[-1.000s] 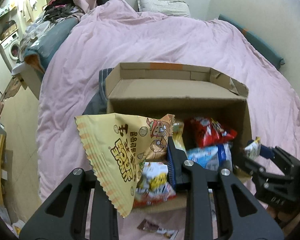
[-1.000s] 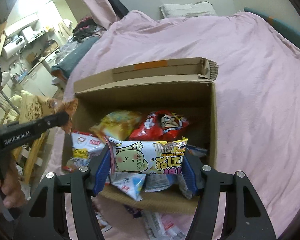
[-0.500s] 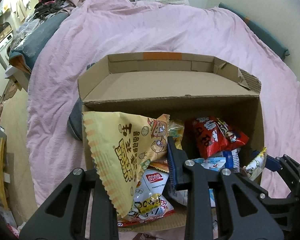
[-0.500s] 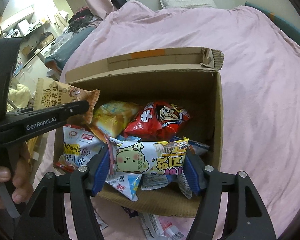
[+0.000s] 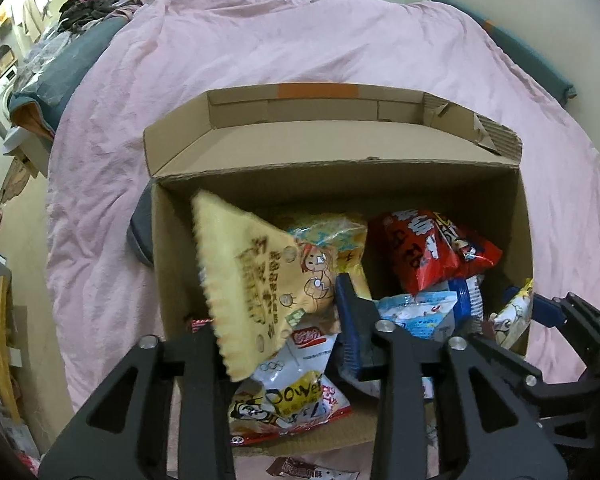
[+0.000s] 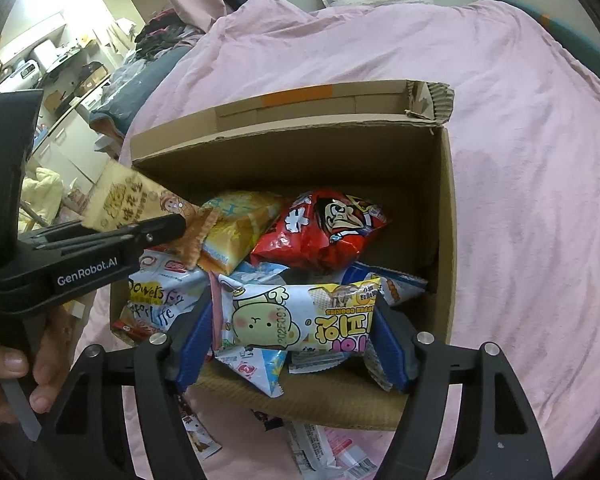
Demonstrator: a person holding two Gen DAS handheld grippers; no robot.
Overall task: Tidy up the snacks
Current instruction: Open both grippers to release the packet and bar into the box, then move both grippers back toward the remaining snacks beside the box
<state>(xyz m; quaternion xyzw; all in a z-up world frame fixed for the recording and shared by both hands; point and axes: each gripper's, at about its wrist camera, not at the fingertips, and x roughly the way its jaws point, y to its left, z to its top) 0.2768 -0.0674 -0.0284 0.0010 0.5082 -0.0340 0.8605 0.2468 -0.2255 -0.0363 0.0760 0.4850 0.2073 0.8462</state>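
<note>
Both grippers' jaws have just been opening: since the earlier frame the left gripper point(image 5: 284, 344) has carried its tan, saw-edged foil snack bag with a cartoon character point(image 5: 260, 280) down over the left side of the open brown cardboard box point(image 5: 340, 152), and the bag now hangs blurred between spread jaws, apparently slipping free. Whether a pad is touching it cannot be told for certain; it looks released. The right gripper point(image 6: 296, 340) has its blue pads either side of a white and yellow cookie packet printed with a round pale face point(image 6: 300, 316), which lies across the front of the box on top of other packets; the pads appear to be just leaving its ends, so contact is unclear.

Inside the box sit a crinkled red snack bag point(image 6: 320, 232), a yellow-orange pouch point(image 6: 236, 228) and a white packet with yellow lettering point(image 5: 288, 392). More wrappers lie on the pink bedcover point(image 6: 520, 160) in front of the box.

These packets look light, air-filled and slick, with brittle contents; a gentle pinch on a crimped end seam seems safer than squeezing the middle.
</note>
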